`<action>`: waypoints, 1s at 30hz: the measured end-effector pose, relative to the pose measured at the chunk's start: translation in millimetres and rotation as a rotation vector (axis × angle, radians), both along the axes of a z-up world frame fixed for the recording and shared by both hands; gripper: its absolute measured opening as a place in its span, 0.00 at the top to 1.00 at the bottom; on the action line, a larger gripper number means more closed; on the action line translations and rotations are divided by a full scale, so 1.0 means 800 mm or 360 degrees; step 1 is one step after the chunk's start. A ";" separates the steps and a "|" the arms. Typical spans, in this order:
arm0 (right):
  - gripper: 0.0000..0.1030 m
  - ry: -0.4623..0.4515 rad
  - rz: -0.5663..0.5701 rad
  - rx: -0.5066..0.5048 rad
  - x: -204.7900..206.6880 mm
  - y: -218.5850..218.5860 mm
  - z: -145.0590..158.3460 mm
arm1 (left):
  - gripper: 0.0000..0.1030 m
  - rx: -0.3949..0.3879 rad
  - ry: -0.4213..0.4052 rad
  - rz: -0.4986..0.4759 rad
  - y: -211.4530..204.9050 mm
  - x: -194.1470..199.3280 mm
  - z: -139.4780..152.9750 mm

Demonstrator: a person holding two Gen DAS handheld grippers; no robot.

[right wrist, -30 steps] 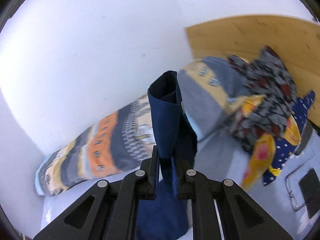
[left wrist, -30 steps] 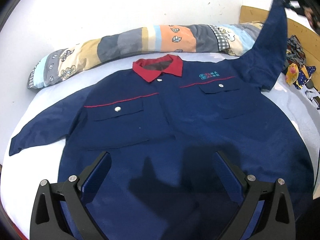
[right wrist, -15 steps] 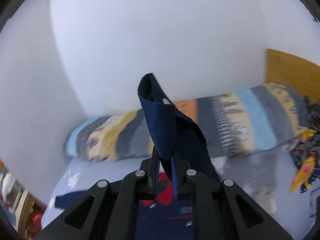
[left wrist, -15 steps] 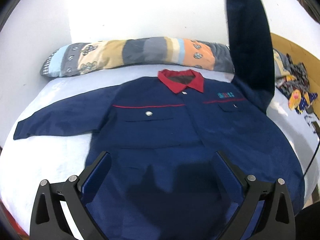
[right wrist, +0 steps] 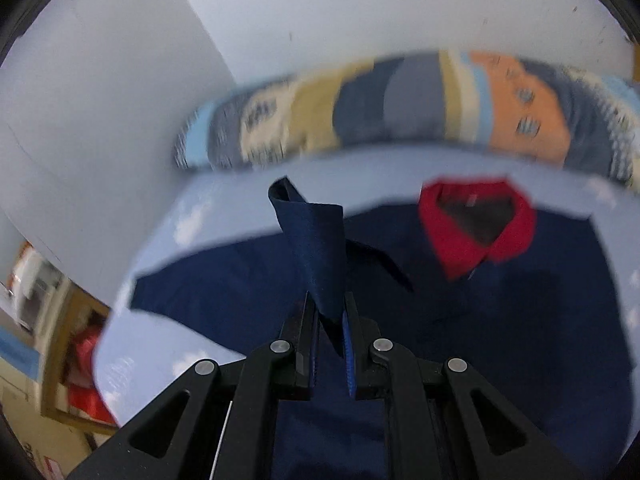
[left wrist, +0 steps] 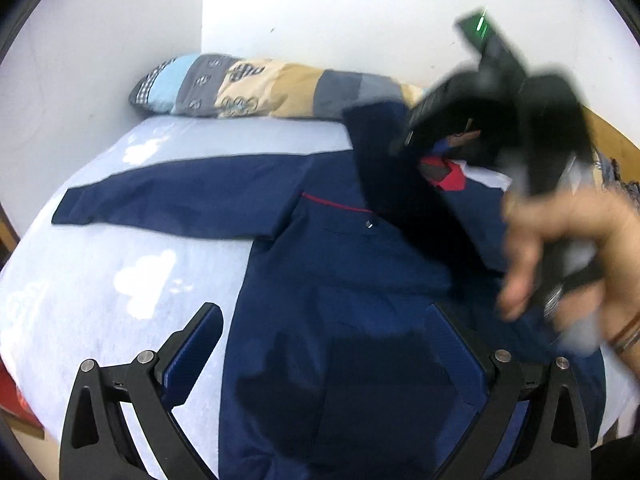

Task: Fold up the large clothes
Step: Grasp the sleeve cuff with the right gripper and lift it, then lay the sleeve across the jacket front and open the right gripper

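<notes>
A navy work jacket (left wrist: 340,288) with a red collar (right wrist: 476,236) lies face up on a pale blue bed (left wrist: 100,264). My right gripper (right wrist: 330,312) is shut on the cuff of one sleeve (right wrist: 316,248) and holds it over the jacket's chest, left of the collar. In the left wrist view that gripper (left wrist: 404,142) is blurred, with the sleeve (left wrist: 400,192) hanging from it across the front. The other sleeve (left wrist: 168,200) lies stretched out flat to the left. My left gripper (left wrist: 324,348) is open and empty above the jacket's lower hem.
A long patchwork pillow (left wrist: 264,92) lies along the white wall at the head of the bed. A wooden headboard (left wrist: 612,136) stands at the right. The bed's left edge drops to a floor with red items (right wrist: 84,384).
My right gripper has swung the held sleeve from high at the right down and leftward over the jacket's chest. The left gripper's view has shifted left and it stays open.
</notes>
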State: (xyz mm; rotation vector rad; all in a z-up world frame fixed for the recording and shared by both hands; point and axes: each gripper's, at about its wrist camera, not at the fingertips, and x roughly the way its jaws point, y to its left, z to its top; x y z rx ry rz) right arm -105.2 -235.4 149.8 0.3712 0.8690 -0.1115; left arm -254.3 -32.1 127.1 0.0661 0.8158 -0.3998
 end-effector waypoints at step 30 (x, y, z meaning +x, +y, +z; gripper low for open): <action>0.42 0.0236 0.0033 0.0122 -0.008 0.026 -0.127 | 0.01 -0.0087 0.0197 0.0195 0.025 0.052 -0.009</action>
